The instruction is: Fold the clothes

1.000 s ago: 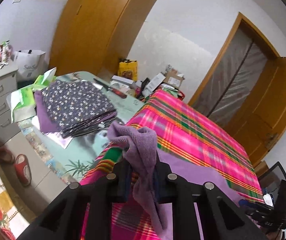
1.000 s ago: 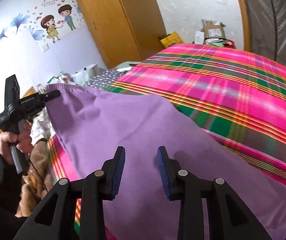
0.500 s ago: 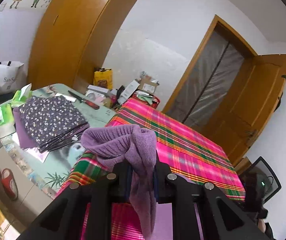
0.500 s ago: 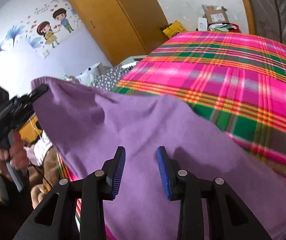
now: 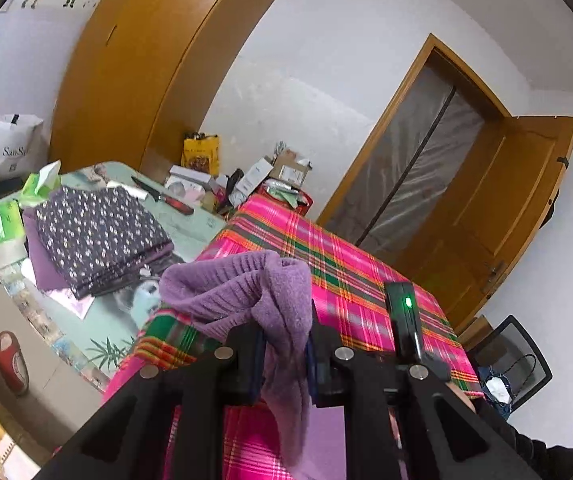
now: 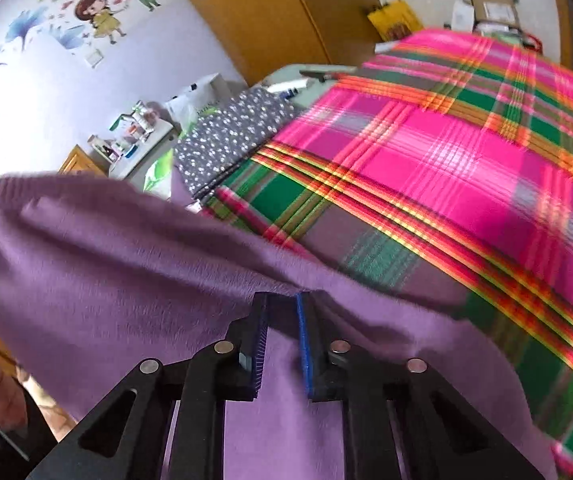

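Left wrist view: we see our left tool [image 5: 284,354] clamped on a bunched fold of the purple sweater [image 5: 246,292], which rises above the jaws and hangs below them over the pink plaid tablecloth [image 5: 350,276]. At ten o'clock lies a folded floral garment [image 5: 94,232]. Our right tool [image 6: 280,346] has its blue pads [image 6: 301,344] pinched on the sweater's edge [image 6: 126,272].
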`<act>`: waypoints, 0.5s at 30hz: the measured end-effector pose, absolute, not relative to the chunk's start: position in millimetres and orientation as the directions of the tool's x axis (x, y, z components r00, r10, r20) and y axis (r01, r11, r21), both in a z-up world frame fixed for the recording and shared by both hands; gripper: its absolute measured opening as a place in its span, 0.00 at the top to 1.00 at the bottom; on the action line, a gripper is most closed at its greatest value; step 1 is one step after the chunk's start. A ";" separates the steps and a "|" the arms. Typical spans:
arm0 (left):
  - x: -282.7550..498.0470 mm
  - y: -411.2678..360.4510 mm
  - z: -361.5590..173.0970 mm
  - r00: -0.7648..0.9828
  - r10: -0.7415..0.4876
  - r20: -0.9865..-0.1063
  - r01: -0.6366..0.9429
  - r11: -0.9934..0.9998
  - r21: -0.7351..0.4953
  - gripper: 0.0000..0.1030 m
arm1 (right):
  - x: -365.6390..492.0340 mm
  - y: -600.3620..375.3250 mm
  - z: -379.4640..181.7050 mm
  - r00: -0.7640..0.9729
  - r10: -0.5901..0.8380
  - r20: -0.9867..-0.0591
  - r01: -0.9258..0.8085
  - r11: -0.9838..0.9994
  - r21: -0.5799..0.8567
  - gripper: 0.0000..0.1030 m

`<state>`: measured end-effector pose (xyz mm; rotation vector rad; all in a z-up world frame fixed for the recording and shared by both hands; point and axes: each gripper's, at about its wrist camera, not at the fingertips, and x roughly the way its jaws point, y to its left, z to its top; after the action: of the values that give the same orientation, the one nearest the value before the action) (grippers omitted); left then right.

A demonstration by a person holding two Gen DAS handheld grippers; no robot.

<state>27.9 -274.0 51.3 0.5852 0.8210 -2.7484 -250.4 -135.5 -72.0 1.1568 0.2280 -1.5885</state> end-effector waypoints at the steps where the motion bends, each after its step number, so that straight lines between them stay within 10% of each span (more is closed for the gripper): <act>1: 27.9 -274.5 50.0 -0.898 -0.085 -0.432 0.309 -0.822 -0.479 0.84 | -253.4 -137.5 -69.9 0.075 -0.646 -0.760 0.828 -0.384 0.408 0.88; 15: 27.2 -272.7 60.1 -0.919 -0.028 -0.394 0.237 -0.838 -0.492 0.84 | -264.6 -65.5 -42.8 0.002 -0.713 -0.701 0.769 -0.447 0.457 0.83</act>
<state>27.2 -272.7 60.1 0.5690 0.8303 -2.8270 -264.6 -65.5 -42.8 1.1368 0.0701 -1.6882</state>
